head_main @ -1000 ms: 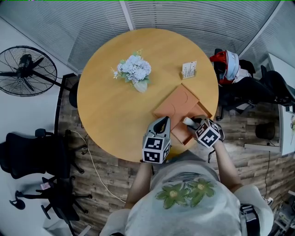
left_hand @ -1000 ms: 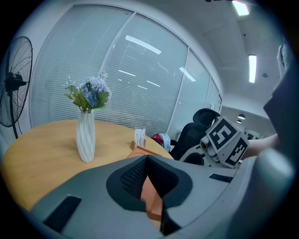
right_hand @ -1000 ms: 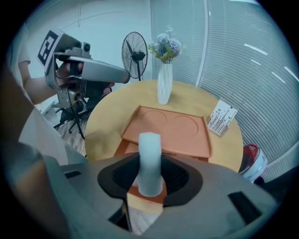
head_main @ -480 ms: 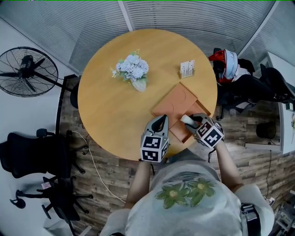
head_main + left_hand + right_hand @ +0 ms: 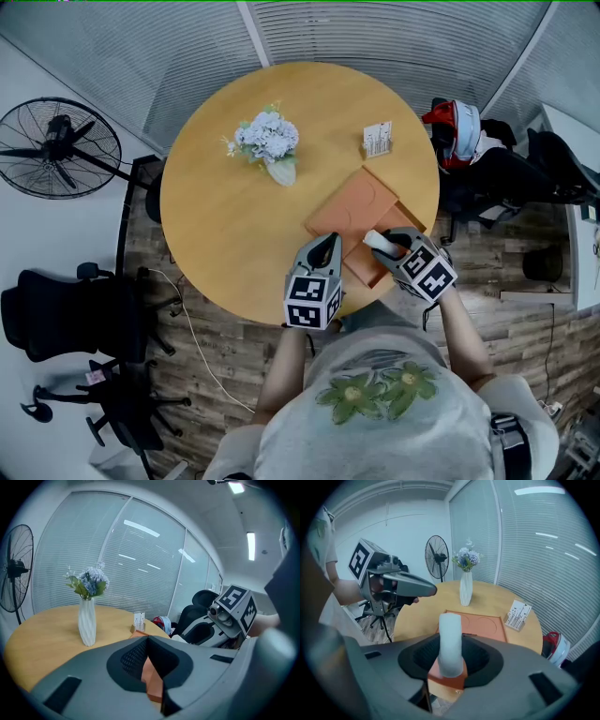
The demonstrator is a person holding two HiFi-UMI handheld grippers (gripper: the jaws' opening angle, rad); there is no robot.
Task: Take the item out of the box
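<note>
An orange box [image 5: 354,208] lies open on the round wooden table [image 5: 234,234], near its front right edge. My right gripper [image 5: 386,246] is shut on a white cylindrical item [image 5: 378,242] and holds it above the box's tray. In the right gripper view the item [image 5: 450,639] stands upright between the jaws, with the box [image 5: 480,625] below and beyond it. My left gripper [image 5: 327,246] sits at the box's near left edge. Its fingertips meet in the left gripper view [image 5: 148,639], and a bit of orange box [image 5: 152,681] shows in the hollow beneath them.
A white vase of pale flowers [image 5: 272,145] stands at the table's middle left. A small card holder [image 5: 379,141] sits behind the box. A floor fan [image 5: 56,150] and an office chair [image 5: 66,309] are to the left. A red and white helmet [image 5: 457,129] lies on a chair to the right.
My right gripper has risen with the white item, lifting it up from the box's tray. The left gripper has stayed by the box's edge.
</note>
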